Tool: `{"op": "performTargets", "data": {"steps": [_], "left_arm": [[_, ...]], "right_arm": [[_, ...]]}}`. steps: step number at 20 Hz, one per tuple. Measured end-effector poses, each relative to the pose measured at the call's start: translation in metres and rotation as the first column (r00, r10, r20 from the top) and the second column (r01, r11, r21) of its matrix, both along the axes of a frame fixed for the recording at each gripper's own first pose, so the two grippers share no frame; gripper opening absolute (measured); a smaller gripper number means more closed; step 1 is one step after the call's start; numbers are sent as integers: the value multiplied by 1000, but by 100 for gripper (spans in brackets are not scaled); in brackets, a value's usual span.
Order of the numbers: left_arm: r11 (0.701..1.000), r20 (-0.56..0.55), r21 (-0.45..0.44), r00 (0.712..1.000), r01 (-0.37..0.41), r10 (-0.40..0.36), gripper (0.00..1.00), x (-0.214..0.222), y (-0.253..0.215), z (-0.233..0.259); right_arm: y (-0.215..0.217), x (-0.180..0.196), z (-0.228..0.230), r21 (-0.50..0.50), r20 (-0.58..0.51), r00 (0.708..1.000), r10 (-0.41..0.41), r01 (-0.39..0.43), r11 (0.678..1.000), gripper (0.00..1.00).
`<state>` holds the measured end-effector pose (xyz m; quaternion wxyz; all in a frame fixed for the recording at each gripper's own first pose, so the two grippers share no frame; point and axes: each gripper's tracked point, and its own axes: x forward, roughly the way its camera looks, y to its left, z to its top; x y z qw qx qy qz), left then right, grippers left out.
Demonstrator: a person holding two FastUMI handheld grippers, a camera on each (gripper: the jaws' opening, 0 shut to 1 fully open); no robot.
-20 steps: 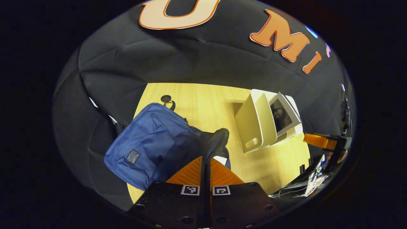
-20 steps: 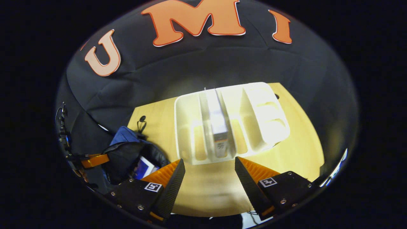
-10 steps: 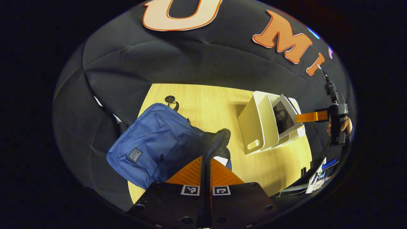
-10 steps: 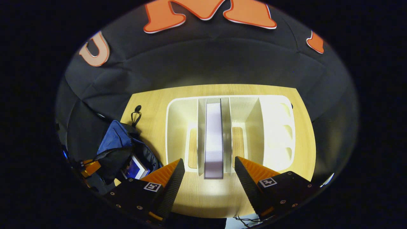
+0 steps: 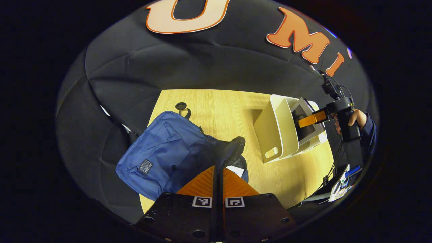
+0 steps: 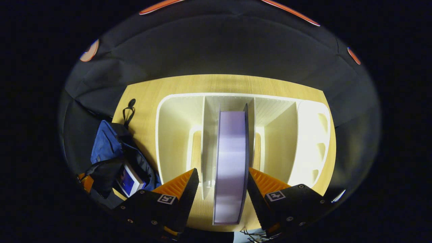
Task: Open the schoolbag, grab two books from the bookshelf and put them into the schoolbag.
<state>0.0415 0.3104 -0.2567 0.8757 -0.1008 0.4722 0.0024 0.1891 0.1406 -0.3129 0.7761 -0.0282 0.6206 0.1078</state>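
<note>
Right tool (image 6: 221,175) has advanced, now straddling book (image 6: 231,162).

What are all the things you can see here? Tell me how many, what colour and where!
schoolbag: 1, blue, left side of the table, mouth held open
book in bag: 1, blue cover, inside the schoolbag
bookshelf: 1, white, on the table right of the schoolbag
book on shelf: 1, pale purple edge, middle slot, standing upright
table: 1, light wood
hand: 1, holding the right tongs' handle
left tongs: 1, pinching the schoolbag's dark rim
right tongs: 1, open, straddling the book on shelf
</note>
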Motion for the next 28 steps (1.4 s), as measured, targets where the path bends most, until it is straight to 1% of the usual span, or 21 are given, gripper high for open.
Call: {"op": "performTargets", "data": {"steps": [2, 3, 4, 5, 6, 7, 8, 10, 11, 12, 15, 20, 24, 28], "left_arm": [[1000, -3, -2, 1000, -2, 2, 1, 0, 0, -1], [1000, -4, -1, 1000, -3, 3, 1, 0, 1, -2], [1000, -4, 0, 1000, -4, 4, 1, 0, 1, -1], [1000, -3, 1, 1000, -2, 2, 1, 1, 0, -1], [1000, -3, 0, 1000, -3, 3, 0, 2, 0, -1], [1000, -3, -1, 1000, -4, 4, 0, 1, -1, -1], [1000, -4, -4, 1000, -5, 5, 1, 2, -2, -2], [1000, -6, -8, 1000, -6, 6, 1, -1, -2, -2], [1000, -5, -10, 1000, -6, 6, 0, -1, -2, -3], [1000, -6, -9, 1000, -6, 6, 0, 0, -2, -2], [1000, -4, -9, 1000, -4, 3, 0, -1, -3, -3], [1000, 0, -7, 1000, 6, -6, 1, -2, -4, -2], [1000, 2, -9, 1000, 10, -10, 0, -2, -5, -2], [1000, -4, 3, 1000, 22, -22, 0, -1, -6, -2]], "right_arm": [[2, 1, -8, -3, -33, 999, 1, -1, 1000, 77], [3, 0, -11, -6, -49, 999, 11, -11, 1000, 67], [3, -1, -16, -20, -60, 998, 21, -23, 1000, 63], [2, -3, -21, -35, -68, 997, 32, -35, 999, 70], [-1, -3, -25, -54, -74, 996, 41, -45, 997, 62], [-3, -4, -26, -63, -79, 996, 38, -43, 997, 58], [-1, -3, -28, -56, -84, 996, 43, -48, 997, 46], [-5, -4, -23, -49, -79, 996, 36, -40, 998, 43], [-7, -5, -20, -41, -73, 997, 35, -38, 998, 51], [-11, -5, -16, -37, -63, 997, 37, -39, 999, 42], [-23, -5, 2, -8, -28, 999, 17, -17, 1000, 42], [-44, -18, 55, 126, 16, 999, -38, 36, 991, 41], [-60, -35, 106, 255, 62, 993, -103, 84, 963, 41], [-76, -56, 148, 364, 94, 981, -170, 126, 923, 41]]}}
